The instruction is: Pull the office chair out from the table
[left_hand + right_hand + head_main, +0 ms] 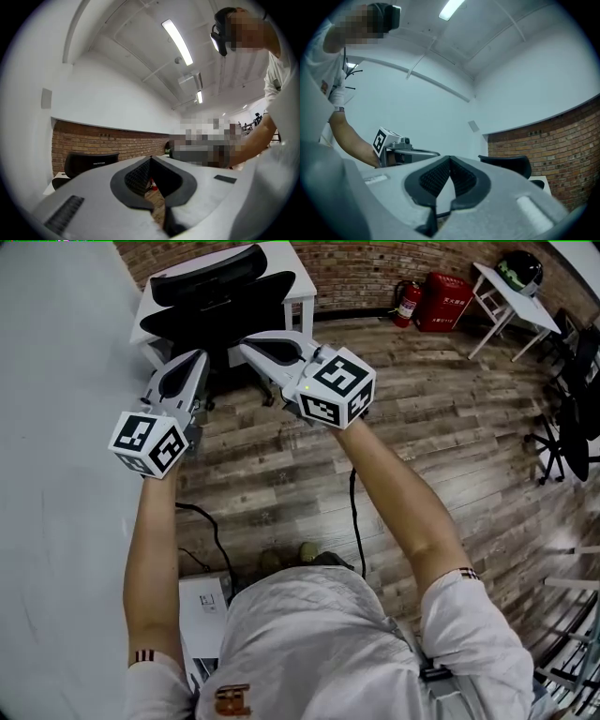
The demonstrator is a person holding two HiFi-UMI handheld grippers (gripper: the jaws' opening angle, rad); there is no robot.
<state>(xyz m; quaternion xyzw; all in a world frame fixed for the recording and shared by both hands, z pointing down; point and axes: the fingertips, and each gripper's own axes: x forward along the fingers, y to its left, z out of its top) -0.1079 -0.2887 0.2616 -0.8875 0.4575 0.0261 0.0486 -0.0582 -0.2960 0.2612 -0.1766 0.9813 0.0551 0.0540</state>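
The black office chair (217,298) stands pushed in at a white table (293,266) at the top of the head view, its backrest towards me. My left gripper (200,355) and right gripper (247,346) are held side by side just in front of it, both pointing roughly level at the chair. Both are shut with nothing between the pads. In the left gripper view the shut left gripper (151,159) has the chair's backrest (90,163) to its left. The right gripper view shows the shut right gripper (450,158), the chair (509,164) to its right and the left gripper (396,143) to its left.
A white wall (56,427) runs along the left. At the back, by the brick wall, stand a red fire extinguisher (407,300) and a red box (448,300). A second white table (514,302) carries a helmet (520,272). Dark chairs (572,423) stand far right. Cables (214,532) lie on the wooden floor.
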